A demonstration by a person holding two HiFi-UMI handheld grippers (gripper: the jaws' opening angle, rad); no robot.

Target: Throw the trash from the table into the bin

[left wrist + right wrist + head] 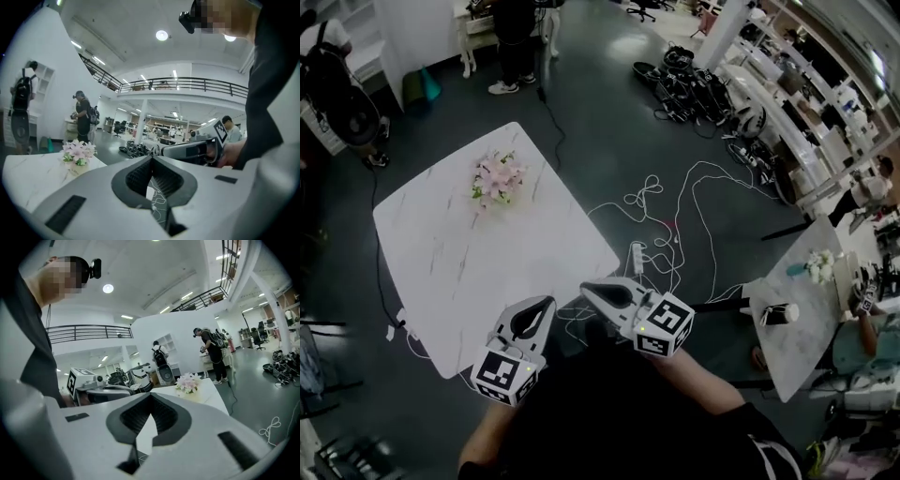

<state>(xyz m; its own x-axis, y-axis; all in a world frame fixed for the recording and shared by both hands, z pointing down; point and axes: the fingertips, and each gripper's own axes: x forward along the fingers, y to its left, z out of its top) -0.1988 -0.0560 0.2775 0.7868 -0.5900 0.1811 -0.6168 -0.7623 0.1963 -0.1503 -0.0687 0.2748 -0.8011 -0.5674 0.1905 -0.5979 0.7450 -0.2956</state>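
The left hand-held gripper [547,303] has its jaws pressed together with nothing between them, and the right hand-held gripper [587,288] is likewise closed and empty. They point nearly level, side by side, close but apart. The left one hangs over the near right edge of the white marble surface [487,262]; the right one is just past that edge, above the dark floor with its white cables [656,202] and a power strip [637,255]. Pink flowers [497,178] stand toward the surface's far corner. Well off to the right, a second surface [811,323] carries more flowers [820,265] and a dark cup [778,314] near its left edge. Which thing is trash I cannot tell
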